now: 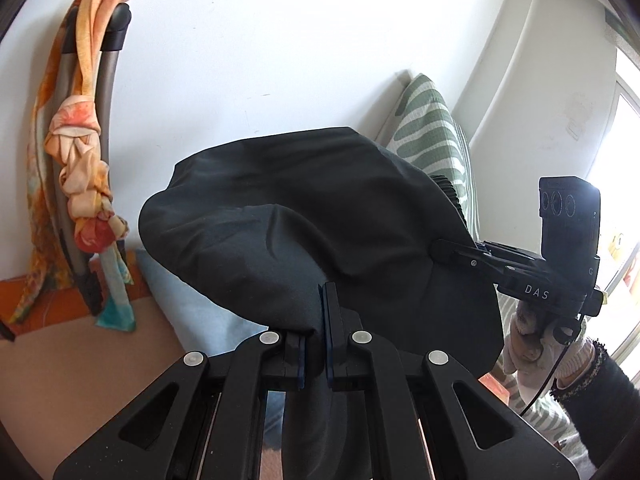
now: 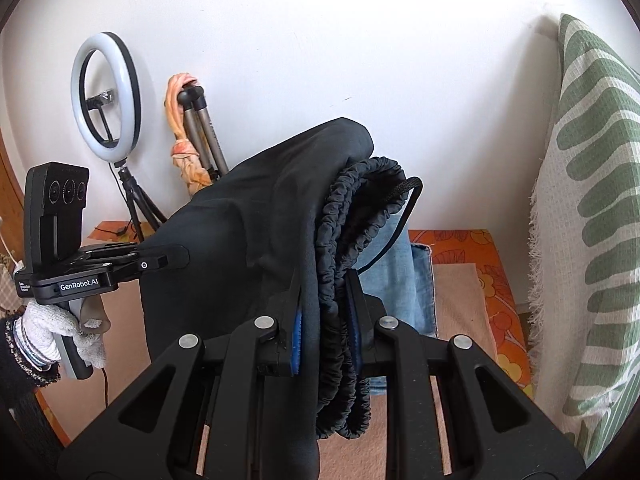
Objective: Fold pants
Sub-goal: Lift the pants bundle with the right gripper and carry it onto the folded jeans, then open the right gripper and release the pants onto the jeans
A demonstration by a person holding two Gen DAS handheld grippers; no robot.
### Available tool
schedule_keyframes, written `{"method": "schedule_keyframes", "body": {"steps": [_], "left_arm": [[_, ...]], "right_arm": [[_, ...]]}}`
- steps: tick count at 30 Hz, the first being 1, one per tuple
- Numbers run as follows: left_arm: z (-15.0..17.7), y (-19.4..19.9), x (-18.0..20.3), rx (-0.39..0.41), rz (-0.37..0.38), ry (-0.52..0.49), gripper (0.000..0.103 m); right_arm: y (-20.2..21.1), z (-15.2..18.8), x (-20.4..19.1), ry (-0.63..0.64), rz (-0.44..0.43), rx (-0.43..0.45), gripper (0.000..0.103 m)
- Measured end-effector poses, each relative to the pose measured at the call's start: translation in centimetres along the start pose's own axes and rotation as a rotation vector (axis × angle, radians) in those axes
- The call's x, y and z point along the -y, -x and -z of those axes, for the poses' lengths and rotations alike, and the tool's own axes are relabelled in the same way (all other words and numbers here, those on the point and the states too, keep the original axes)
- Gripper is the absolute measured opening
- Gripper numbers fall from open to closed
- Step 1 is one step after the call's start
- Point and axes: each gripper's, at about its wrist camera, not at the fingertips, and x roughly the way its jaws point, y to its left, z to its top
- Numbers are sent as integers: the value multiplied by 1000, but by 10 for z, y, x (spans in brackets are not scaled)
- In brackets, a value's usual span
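The black pants [image 1: 320,208] hang in the air between the two grippers, clear of the peach-coloured bed surface [image 2: 456,304] below. The left gripper [image 1: 316,332] has its fingers pressed together on a thin edge of the dark cloth, while the right gripper [image 2: 324,312] pinches the bunched elastic waistband [image 2: 340,280] with its drawstring [image 2: 404,216] looping out beside it. The waistband lies doubled in that grip (two gathered bands sit side by side), so I judge that the pants are already folded at least once, leg on leg. What is left, as I read it, is to lay the garment down flat and fold it across its length, then smooth it. A pair of light blue jeans [image 2: 404,276] lies on the bed beneath, and a green-patterned pillow [image 2: 592,208] leans against the wall to the right.
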Motion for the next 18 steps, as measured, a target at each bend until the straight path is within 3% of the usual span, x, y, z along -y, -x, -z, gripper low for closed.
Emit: {"method": "schedule_keyframes", "body": {"steps": [9,13,15,18], "left_arm": [[-2,-51,-25,-51,-102,-20,5],[4,-64,-44,-98,-195,13,6],[9,-64,-51,-117,-219,49,12],[15,-61,-54,-138,-232,62,21]], "right_arm": [[-76,-9,37,-56,-42,-59,19],[-110,-2,45,-60,22,-118,21],[-120,3,52,-76,78,-150,24],[-121,5,63,-97,157,-160,46]]}}
